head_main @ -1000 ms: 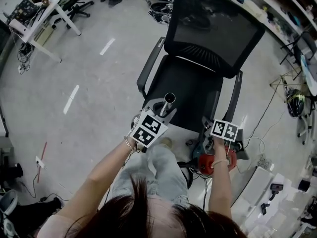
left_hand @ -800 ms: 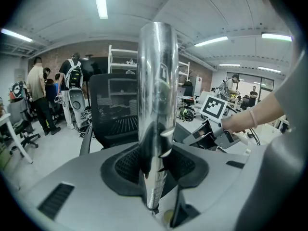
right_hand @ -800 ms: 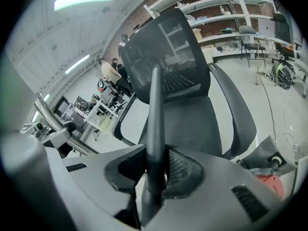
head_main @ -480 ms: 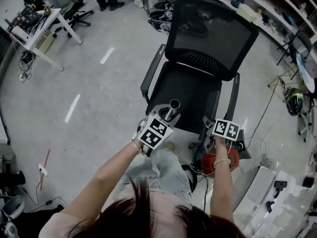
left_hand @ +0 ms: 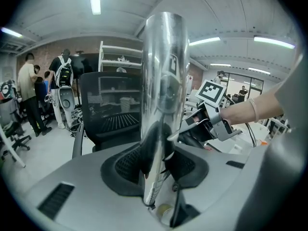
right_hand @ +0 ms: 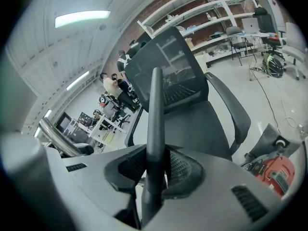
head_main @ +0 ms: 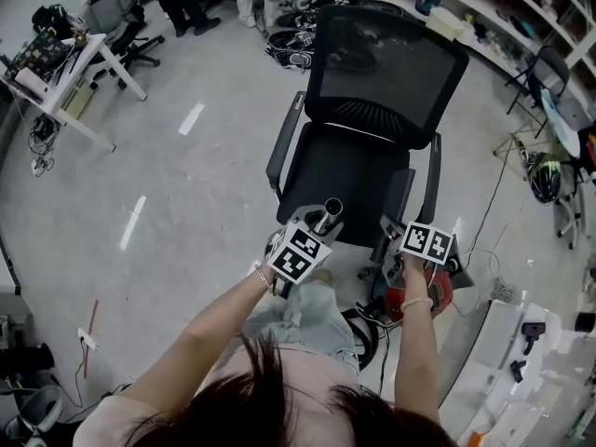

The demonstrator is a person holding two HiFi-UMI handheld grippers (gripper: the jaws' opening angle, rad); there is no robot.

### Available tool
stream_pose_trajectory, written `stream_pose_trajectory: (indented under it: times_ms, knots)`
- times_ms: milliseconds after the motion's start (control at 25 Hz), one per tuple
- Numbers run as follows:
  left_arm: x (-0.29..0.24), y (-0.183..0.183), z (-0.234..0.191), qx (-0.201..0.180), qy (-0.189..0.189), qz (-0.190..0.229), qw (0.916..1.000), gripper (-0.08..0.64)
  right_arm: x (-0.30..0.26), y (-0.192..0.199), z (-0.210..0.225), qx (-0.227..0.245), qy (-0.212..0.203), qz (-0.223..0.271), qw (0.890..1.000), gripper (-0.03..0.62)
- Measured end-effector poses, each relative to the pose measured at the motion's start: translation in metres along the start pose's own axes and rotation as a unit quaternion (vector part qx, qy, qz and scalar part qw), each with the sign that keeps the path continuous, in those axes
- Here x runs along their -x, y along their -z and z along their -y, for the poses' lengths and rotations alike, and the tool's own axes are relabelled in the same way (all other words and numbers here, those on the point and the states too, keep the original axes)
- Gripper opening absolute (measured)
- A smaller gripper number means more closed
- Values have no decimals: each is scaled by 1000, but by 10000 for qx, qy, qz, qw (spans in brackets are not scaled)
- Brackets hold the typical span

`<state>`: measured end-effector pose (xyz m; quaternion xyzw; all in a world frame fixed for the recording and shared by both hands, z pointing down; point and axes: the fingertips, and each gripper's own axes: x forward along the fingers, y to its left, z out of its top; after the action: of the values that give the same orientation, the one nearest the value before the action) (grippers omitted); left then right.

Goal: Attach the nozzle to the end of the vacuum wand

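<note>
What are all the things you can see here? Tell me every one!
office chair: one, black, on the grey floor in front of the person
vacuum wand: one, shiny silver tube, upright in the left tongs
nozzle: one, dark and slim, upright in the right tongs, not yet on the wand
vacuum body: one, red, on the floor beside the chair, below the right tongs
desk: one, white, cluttered, far left of the room
bystanders: a few, standing at the back, behind the chair
left tongs: one, grey, clamped on the wand
right tongs: one, grey, clamped on the nozzle
</note>
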<state>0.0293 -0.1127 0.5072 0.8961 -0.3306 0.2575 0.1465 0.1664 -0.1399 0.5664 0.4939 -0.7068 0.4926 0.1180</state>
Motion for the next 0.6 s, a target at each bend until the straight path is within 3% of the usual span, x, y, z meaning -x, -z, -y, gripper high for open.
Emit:
stream_pose_trajectory:
  times_ms: [600]
  knots:
    - [25, 7, 26, -210, 363, 85, 9991, 146, 37, 7, -41, -399, -333, 767, 9957, 106]
